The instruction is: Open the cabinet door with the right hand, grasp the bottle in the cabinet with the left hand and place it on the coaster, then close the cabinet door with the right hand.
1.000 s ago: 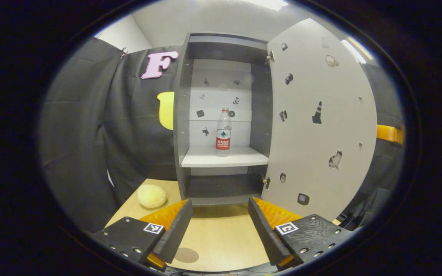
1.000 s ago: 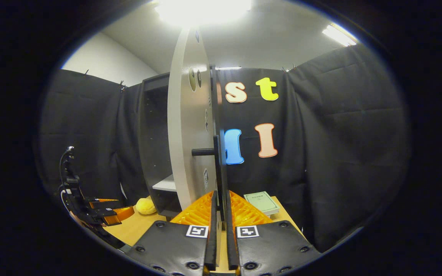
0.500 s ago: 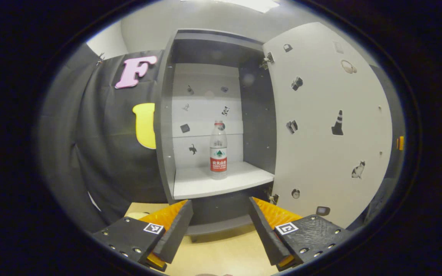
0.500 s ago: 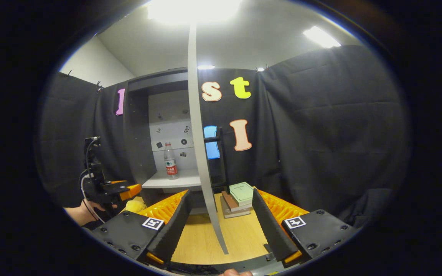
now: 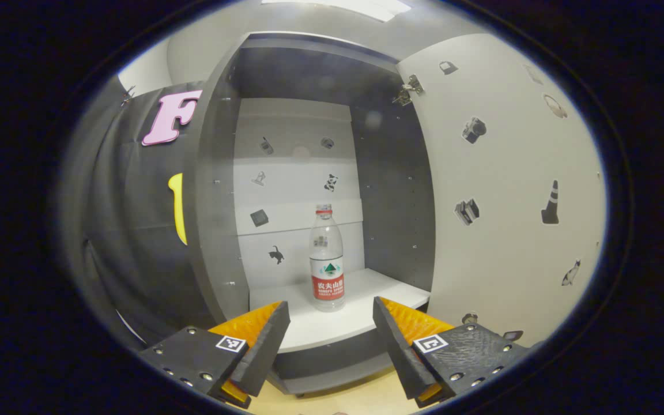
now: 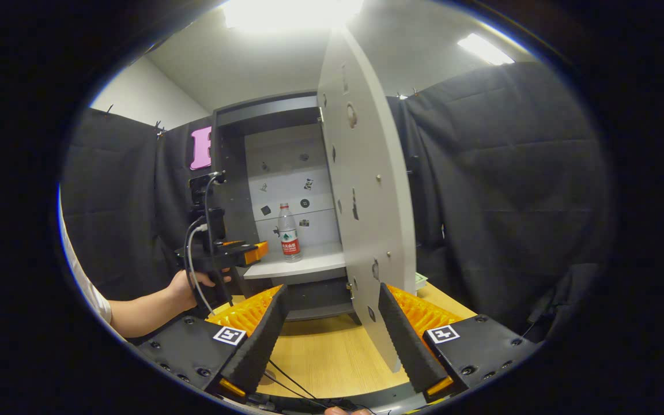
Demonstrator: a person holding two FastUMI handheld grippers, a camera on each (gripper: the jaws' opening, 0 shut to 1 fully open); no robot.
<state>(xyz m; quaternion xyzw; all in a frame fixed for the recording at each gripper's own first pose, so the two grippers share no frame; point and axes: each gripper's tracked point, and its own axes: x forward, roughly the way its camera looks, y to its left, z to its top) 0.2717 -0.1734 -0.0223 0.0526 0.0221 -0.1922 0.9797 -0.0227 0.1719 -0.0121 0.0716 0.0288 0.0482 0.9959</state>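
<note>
A grey cabinet point(image 5: 217, 219) stands with its door point(image 5: 510, 196) swung wide to the right. On its white shelf point(image 5: 355, 314) a clear water bottle point(image 5: 326, 262) with a red cap and red label stands upright. The left gripper point(image 5: 329, 340) hovers just in front of the shelf edge, fingers spread wide and empty — the bottle lines up between them, farther back. In the right gripper view, the right gripper point(image 6: 332, 340) is also wide open, holding nothing, above the wooden table point(image 6: 320, 360), near the door's lower edge. A hand point(image 6: 191, 285) holds the left gripper by the shelf.
</note>
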